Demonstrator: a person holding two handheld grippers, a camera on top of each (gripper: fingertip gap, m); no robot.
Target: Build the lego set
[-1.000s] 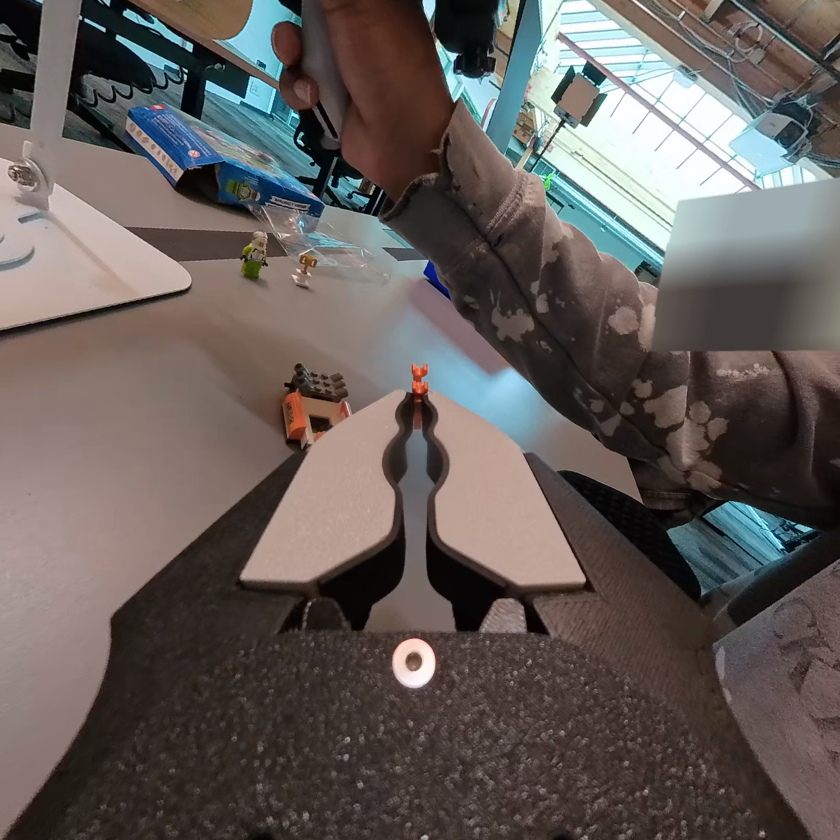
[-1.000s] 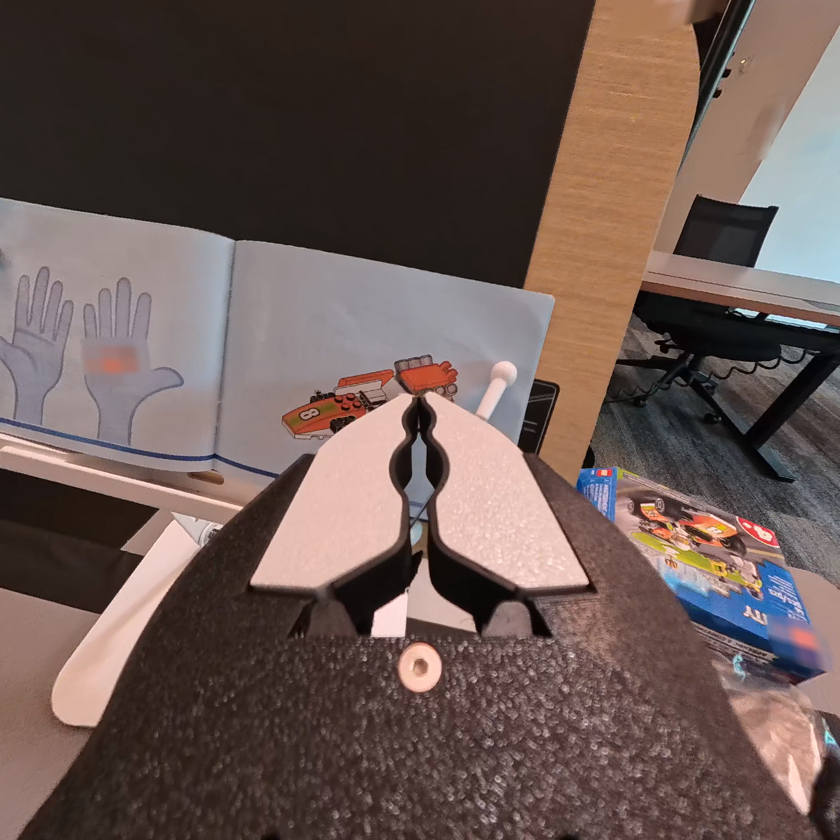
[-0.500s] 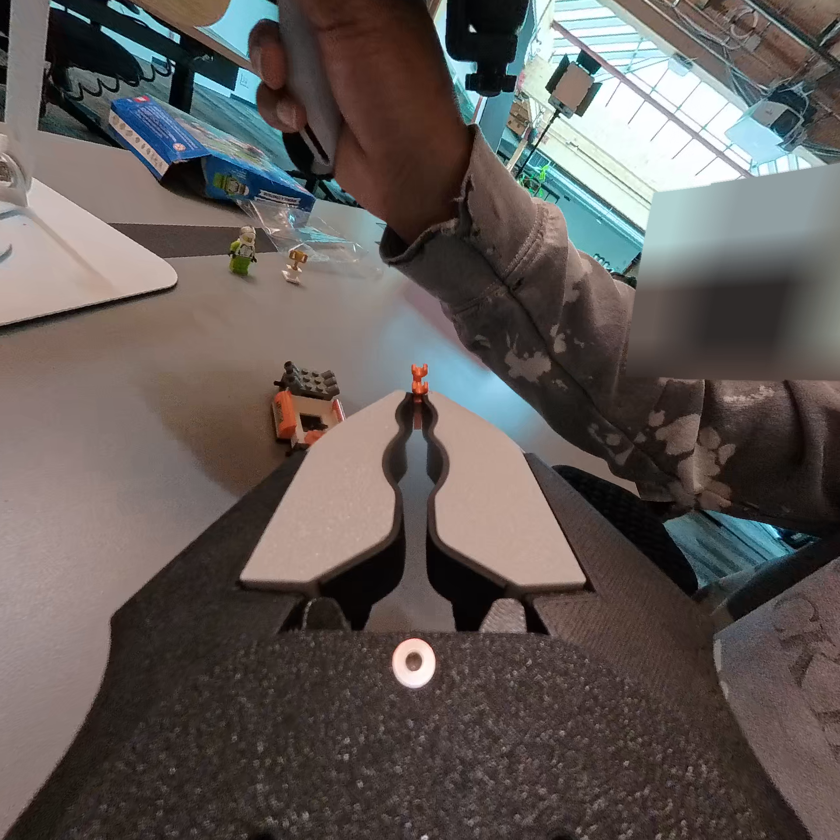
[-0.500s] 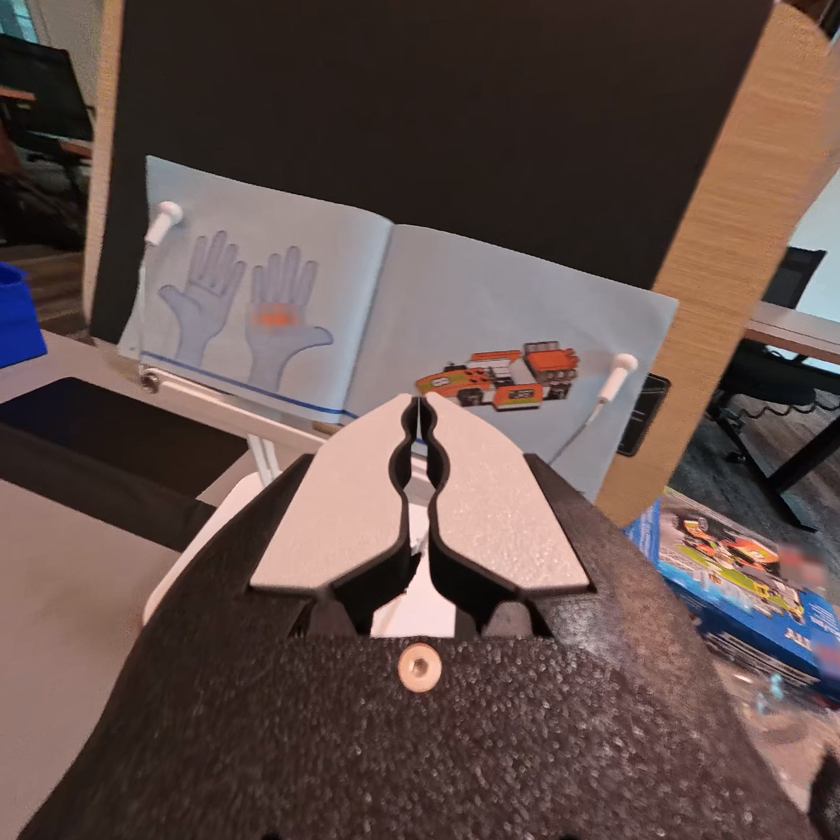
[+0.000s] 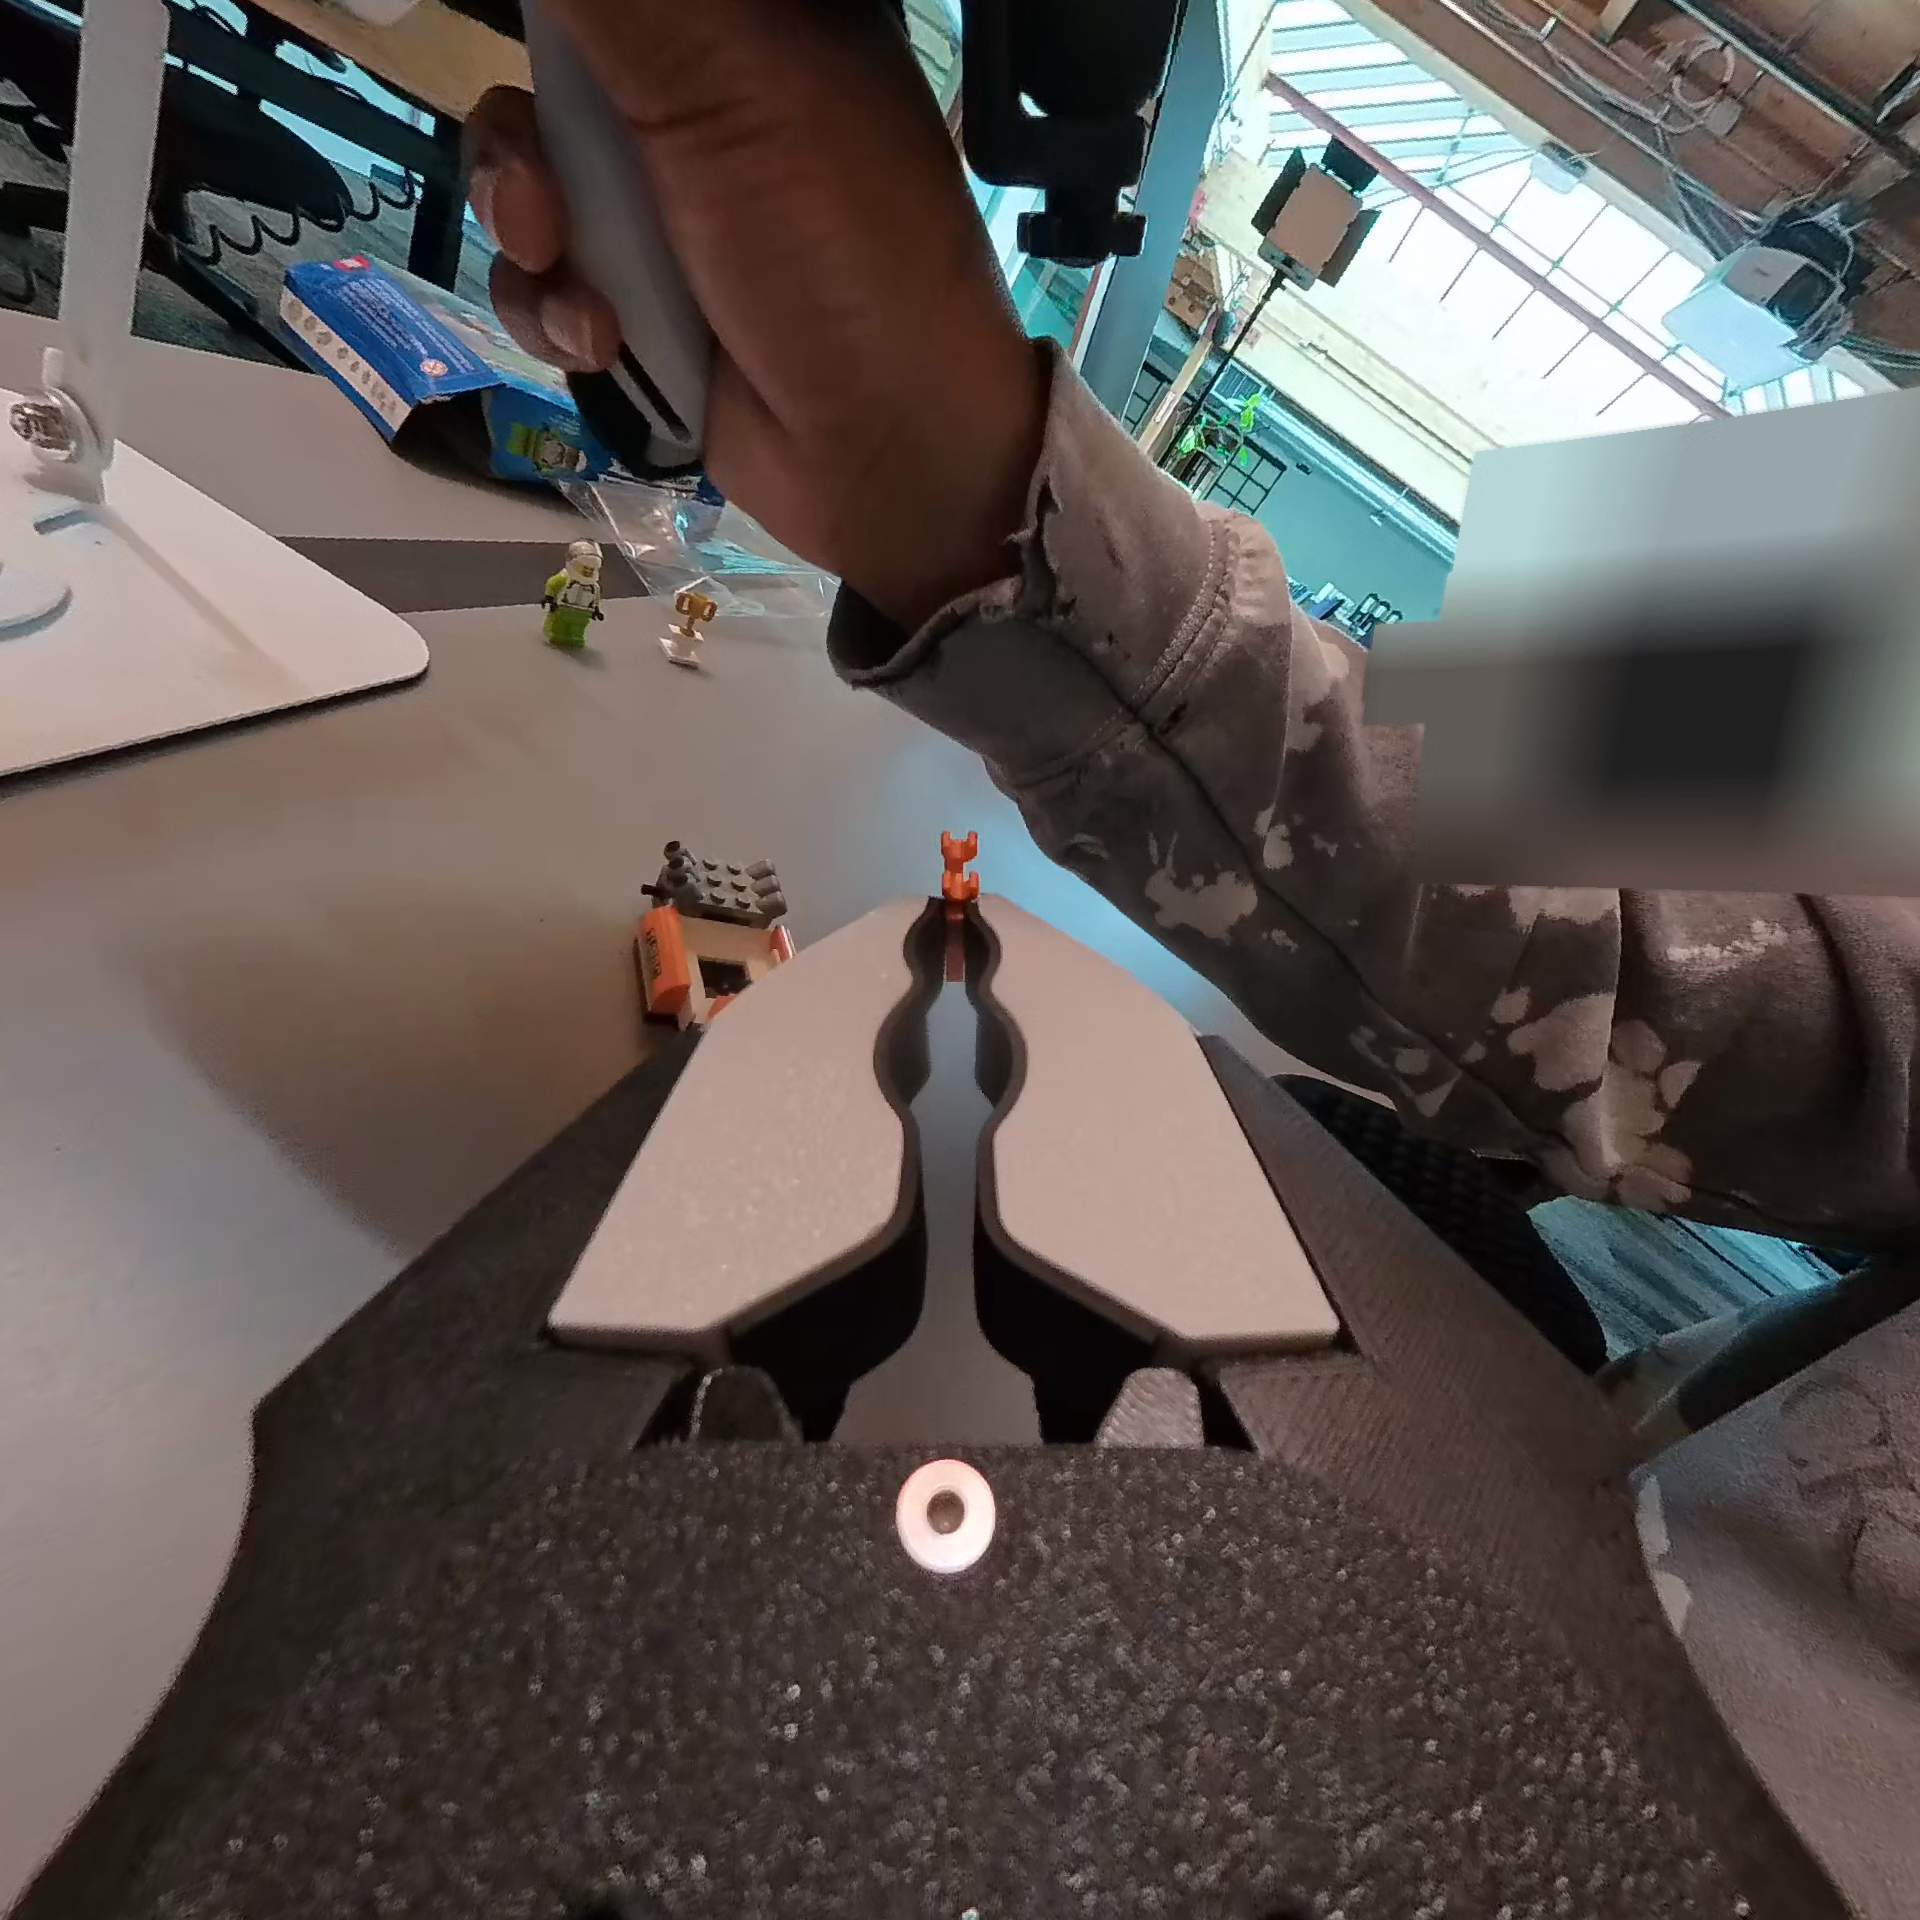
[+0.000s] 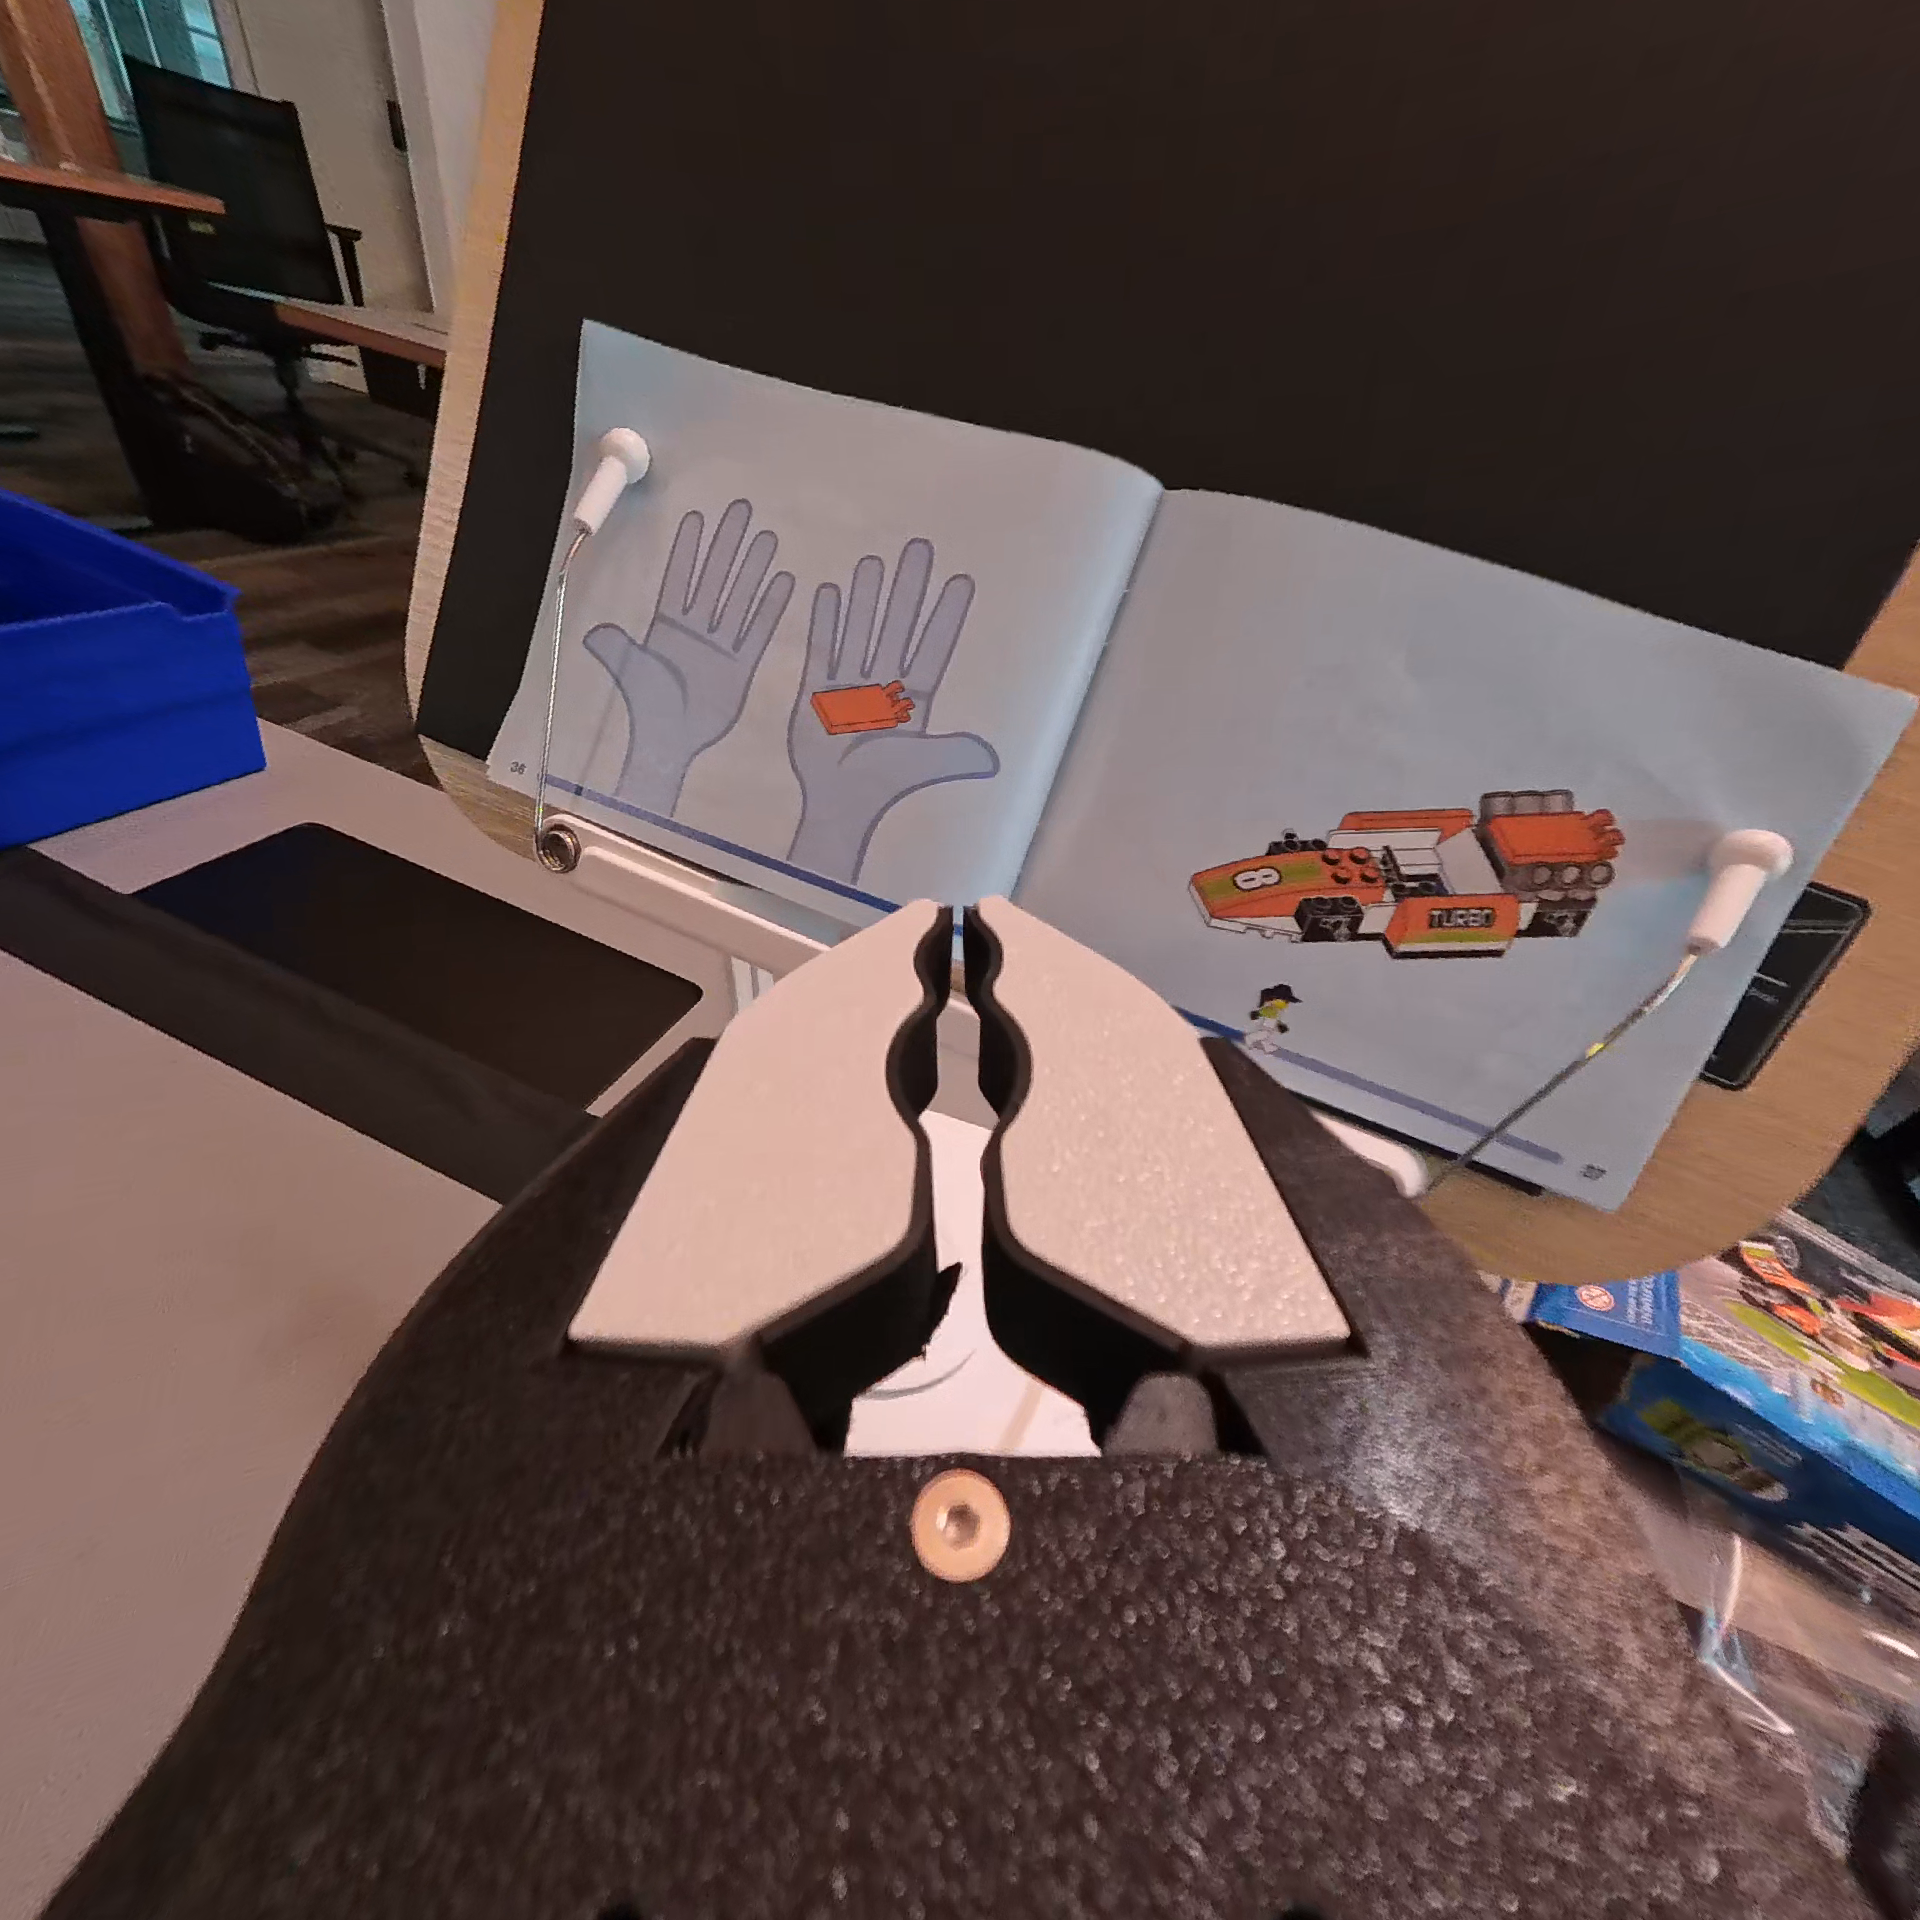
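One small orange clip piece (image 5: 958,873) sits pinched at the tips of the left tongs (image 5: 956,914), just beside the part-built car (image 5: 712,951) on the bench (image 5: 312,987). Light, stiff and slick, it likely twists easily; grip its flat sides. Beyond the car, the right tongs (image 6: 958,920) are closed and empty before the booklet (image 6: 1351,727).

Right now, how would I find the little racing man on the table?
Start at the blue box lying at the far side of the grey table. Just in front of it lies a clear plastic bag, and the little figure stands upright beside it. He is lime green and white; the small trophy next to him is gold.
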